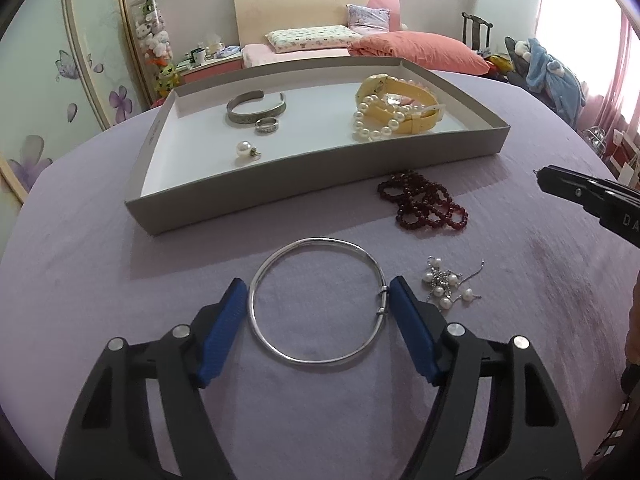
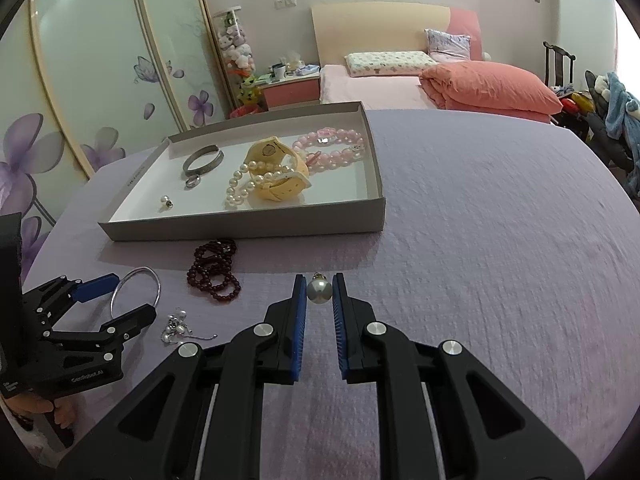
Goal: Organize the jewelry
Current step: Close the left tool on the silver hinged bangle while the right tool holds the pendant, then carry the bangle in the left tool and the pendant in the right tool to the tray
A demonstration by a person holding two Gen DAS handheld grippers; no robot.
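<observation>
Left wrist view first: the left gripper [image 1: 318,296] straddles a thin silver wire bangle [image 1: 318,300] lying flat on the lilac bedspread [image 1: 120,280], just in front of the shallow grey cardboard tray [image 1: 320,168]. Its blue pads [image 1: 224,332] stand wide, either side of the ring; the right-hand pad sits against the small clasp, the other just beside the rim, and I cannot tell whether they press on it yet. I judge the bangle light, stiff and slippery, springy if squeezed across its width, so the clasp side looks the surest place to take it. A pile of dark red beads [image 1: 424,204] lies near the tray wall, and a tangle of small pearl earrings [image 1: 448,284] rests just right of the bangle. In the tray are a grey metal cuff [image 1: 256,110], a ring [image 1: 266,125], a loose pearl pendant [image 1: 245,149] and a yellow watch wrapped in white pearls [image 1: 396,108]

Right wrist view next: the right gripper [image 2: 319,288] pinches a single grey-white pearl pendant [image 2: 319,290] between its fingertips, held in front of the tray's near wall. Round, hard and smooth, it could squirt out under uneven pressure, I judge. Here the left gripper shows at the lower left, around the bangle
</observation>
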